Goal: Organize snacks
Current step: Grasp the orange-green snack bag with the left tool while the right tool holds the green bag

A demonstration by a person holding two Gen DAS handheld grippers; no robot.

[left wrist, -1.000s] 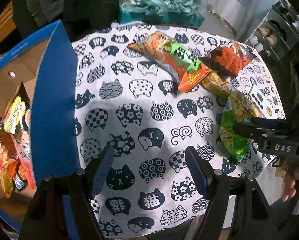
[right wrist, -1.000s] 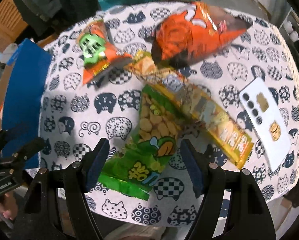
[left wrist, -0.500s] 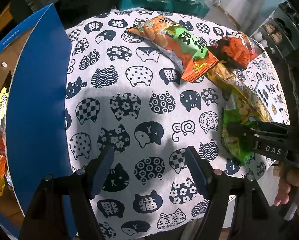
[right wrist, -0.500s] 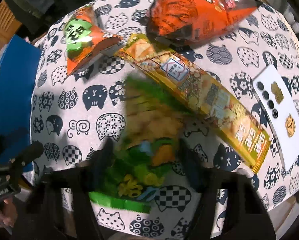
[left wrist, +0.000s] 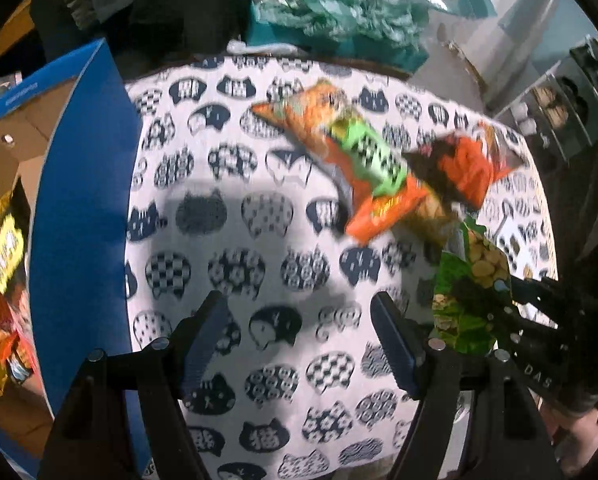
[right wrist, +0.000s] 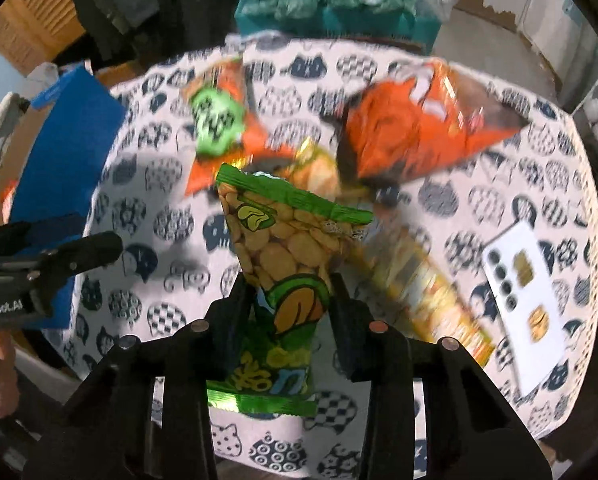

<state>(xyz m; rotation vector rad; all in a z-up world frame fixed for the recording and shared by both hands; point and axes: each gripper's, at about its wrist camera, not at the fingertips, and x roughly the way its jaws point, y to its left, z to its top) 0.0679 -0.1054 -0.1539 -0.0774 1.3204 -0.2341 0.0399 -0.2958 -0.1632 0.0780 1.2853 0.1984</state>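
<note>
Round table (right wrist: 439, 208) covered with a white cloth printed with dark cat heads; lying on it: an orange snack bag with a green label (right wrist: 219, 120), a crinkled orange-and-black chip bag (right wrist: 415, 136), a long yellow foil cracker pack (right wrist: 431, 292) and a flat white phone (right wrist: 527, 300) near the right edge.

This looks like a lived-in home room. The round worktop (left wrist: 259, 184) wears a cat-print cloth, a household touch. Behind it sits a teal box (right wrist: 331, 16) stuffed with crumpled plastic bags, and dark clothing (left wrist: 187, 4) hangs nearby. A blue-edged cardboard box (left wrist: 79, 200) stands alongside. Metal shelving (left wrist: 571, 104) at the far right holds what may be jars, though blur hides detail.
</note>
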